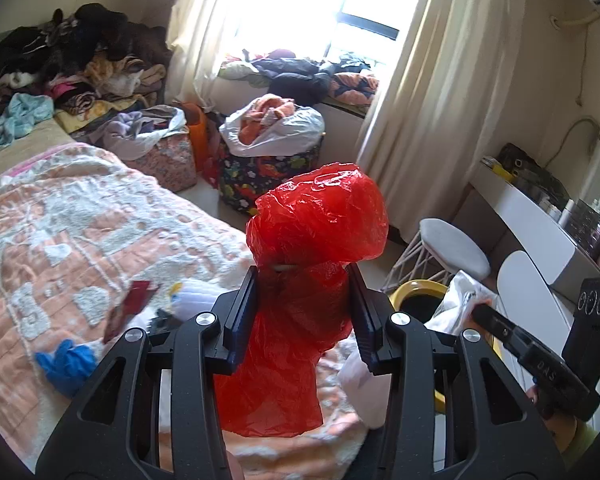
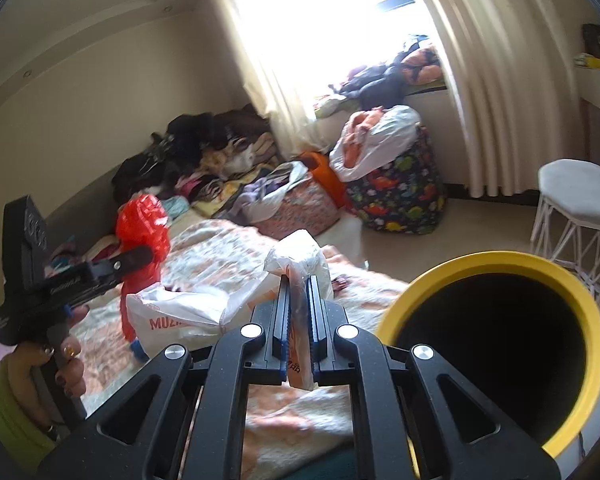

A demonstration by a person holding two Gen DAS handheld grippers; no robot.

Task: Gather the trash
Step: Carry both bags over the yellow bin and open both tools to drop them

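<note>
My left gripper [image 1: 304,276] is shut on a crumpled red plastic bag [image 1: 320,216], which bulges above the jaws and hangs below them over the bed. In the right wrist view the same red bag [image 2: 140,220] shows at the left, held up by the left gripper [image 2: 140,256]. My right gripper [image 2: 299,280] is shut on a white plastic bag [image 2: 300,256] with orange print; more of it trails left over the blanket. The yellow-rimmed bin [image 2: 496,264] with a dark inside stands just right of that gripper. The bin [image 1: 416,292] also shows in the left wrist view.
A peach and white blanket [image 1: 80,224] covers the bed, with a blue scrap [image 1: 66,362] and a dark red wrapper [image 1: 130,308] on it. Clothes pile [image 1: 76,64] at the bed's far end. Full laundry bags [image 1: 272,160], a white stool [image 2: 576,200] and a white desk [image 1: 540,216] crowd the floor.
</note>
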